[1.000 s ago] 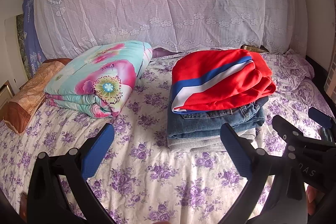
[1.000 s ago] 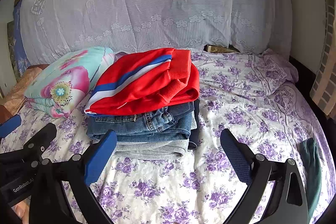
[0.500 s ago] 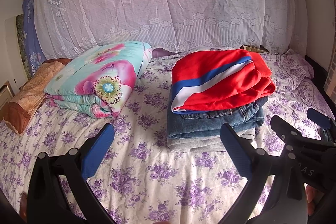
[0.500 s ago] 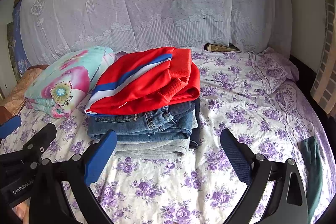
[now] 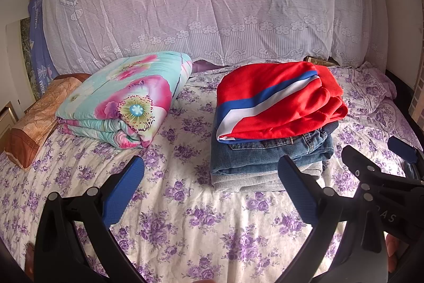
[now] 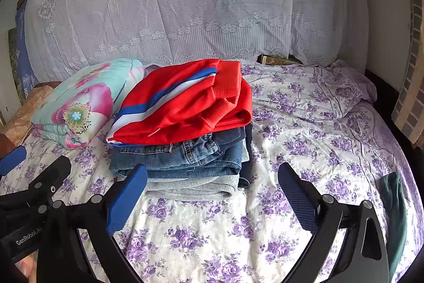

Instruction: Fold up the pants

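A: Where do the pants stand, then?

B: In a stack (image 6: 182,163) on the floral bedsheet (image 6: 304,129); a red garment with a blue and white stripe (image 6: 185,102) lies folded on top, blue jeans (image 6: 175,161) under it, a grey piece (image 6: 190,187) at the bottom, something dark tucked at the right side — all squared and flat.

A: And the grippers?

B: The left gripper (image 5: 209,192) is spread wide with nothing between its blue pads (image 5: 124,192); the right gripper (image 6: 212,198) likewise, gaping and empty; both hover low over the sheet just in front of the stack, touching no cloth.

A: So the folding is done?

B: It looks so for what is stacked; I judge the task near its end, or between garments. One dark green piece (image 6: 394,211) lies at the right edge of the bed, well apart from the stack; whether it is pants I cannot tell.

A: Anything else on the bed?

B: A folded flowered quilt (image 5: 124,97) to the left of the stack — apart from it in the left view.
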A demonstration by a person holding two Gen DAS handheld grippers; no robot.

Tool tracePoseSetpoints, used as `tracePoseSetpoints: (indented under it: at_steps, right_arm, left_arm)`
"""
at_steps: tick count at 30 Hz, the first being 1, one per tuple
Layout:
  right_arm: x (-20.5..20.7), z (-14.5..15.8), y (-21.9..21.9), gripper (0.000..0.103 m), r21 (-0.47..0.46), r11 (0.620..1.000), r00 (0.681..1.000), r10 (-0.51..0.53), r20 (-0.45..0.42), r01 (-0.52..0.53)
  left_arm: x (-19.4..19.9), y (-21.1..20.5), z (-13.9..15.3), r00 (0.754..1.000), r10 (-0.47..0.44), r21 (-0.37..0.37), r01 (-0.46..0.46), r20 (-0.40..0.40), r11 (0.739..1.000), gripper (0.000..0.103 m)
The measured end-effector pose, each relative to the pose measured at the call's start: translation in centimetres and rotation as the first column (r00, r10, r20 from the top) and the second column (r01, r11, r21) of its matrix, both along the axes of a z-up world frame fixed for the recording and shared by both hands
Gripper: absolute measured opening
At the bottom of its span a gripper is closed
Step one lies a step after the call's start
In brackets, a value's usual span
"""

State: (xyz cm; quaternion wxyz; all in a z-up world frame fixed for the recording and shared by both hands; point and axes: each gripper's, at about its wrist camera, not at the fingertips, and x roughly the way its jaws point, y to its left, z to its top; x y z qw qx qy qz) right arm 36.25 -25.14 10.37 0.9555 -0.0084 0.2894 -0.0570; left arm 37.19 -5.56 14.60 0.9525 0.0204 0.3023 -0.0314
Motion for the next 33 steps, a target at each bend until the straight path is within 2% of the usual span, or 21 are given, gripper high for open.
tracePoseSetpoints:
  at_steps: [16,20,26,33]
  right_arm:
    - [0.07,-0.01,-0.04,0.099,0.003,1.0,1.0,0.0,-0.002,0.0]
    - [-0.03,-0.22,0.01,0.099,0.007,1.0,1.0,0.005,-0.003,-0.005]
    - [0.05,-0.32,0.19,0.099,0.0,1.0,1.0,0.005,-0.004,-0.005]
    - [0.09,-0.18,0.02,0.099,0.008,1.0,1.0,0.001,-0.004,-0.001]
  left_arm:
    - [-0.02,0.0,-0.02,1.0,-0.002,-0.003,0.002,-0.004,1.0,0.098]
    - [-0.18,0.06,0.13,1.0,0.001,-0.006,-0.001,0.02,1.0,0.098]
    - [-0.59,-0.16,0.54,0.999,0.013,0.029,-0.014,0.05,0.999,0.098]
    - [0.32,0.5,-0.04,1.0,-0.006,-0.058,0.004,-0.031,0.998,0.098]
